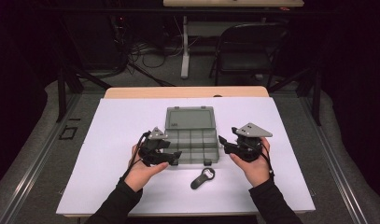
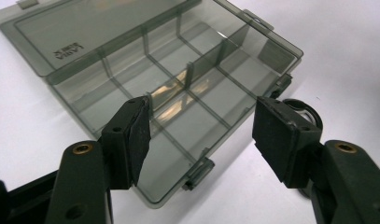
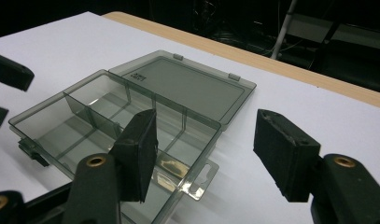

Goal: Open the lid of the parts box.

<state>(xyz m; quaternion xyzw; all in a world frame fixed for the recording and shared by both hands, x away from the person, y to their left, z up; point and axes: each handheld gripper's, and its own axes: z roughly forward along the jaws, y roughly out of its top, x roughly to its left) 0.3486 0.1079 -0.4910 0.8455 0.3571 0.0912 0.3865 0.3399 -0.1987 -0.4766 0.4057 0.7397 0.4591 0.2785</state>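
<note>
The compartment box (image 1: 191,140), smoky translucent plastic, lies open at the centre of the white table sheet (image 1: 108,154), lid (image 1: 189,118) folded flat behind. Left gripper (image 1: 174,156) at its left front corner and right gripper (image 1: 221,142) at its right edge both stand wide open, holding nothing. A black bottle opener (image 1: 202,178) lies just in front.

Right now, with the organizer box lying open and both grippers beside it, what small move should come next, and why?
Probably bring the right gripper down toward the black bottle opener lying in front of the organizer box. The box's lid lies flat open, its compartments look empty, and both grippers' jaws stand open with nothing between them, so the left gripper could steady the box.
</note>
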